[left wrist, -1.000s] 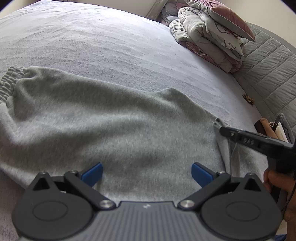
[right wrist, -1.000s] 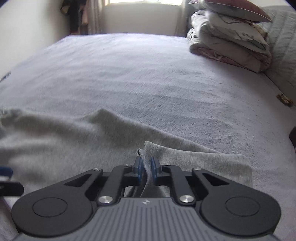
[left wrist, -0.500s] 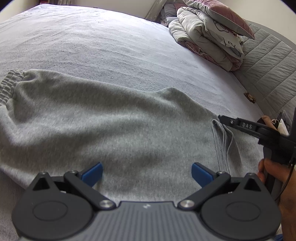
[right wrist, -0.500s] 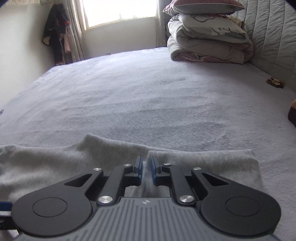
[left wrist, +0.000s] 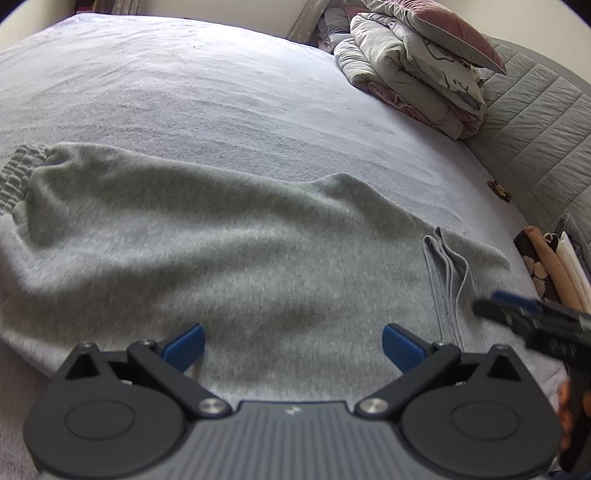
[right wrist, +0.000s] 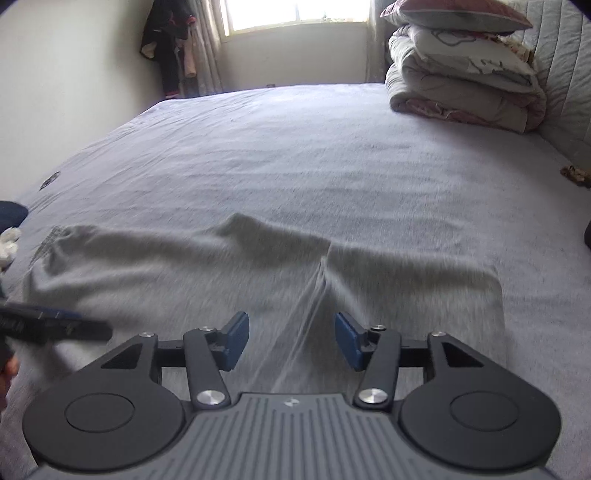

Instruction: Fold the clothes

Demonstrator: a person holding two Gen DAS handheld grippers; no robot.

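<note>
Lying flat on bed (left wrist: pixel 229 85): sweatpants (left wrist: pixel 207 251)

Right tongs letting go of the grey sweatpants

The right tongs (right wrist: pixel 291 339) are opening, freeing the pinched fold of the grey sweatpants (right wrist: pixel 229 273), and drawing back from it.

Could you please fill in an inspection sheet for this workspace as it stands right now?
Surface: bed with a pale sheet, mostly bare.
Job's things: grey sweatpants spread flat across the near side; elastic cuff at the far left; a small fold ridge near the right end.
Clutter: stacked bedding and pillows by the headboard; a small brown item beside it; folded fabrics at the right edge.
Grippers: left gripper open above the sweatpants; right gripper opening, pads off the cloth.
Cables: nothing seen.
Surroundings: window, curtain, dark clothes hanging in the corner.
</note>
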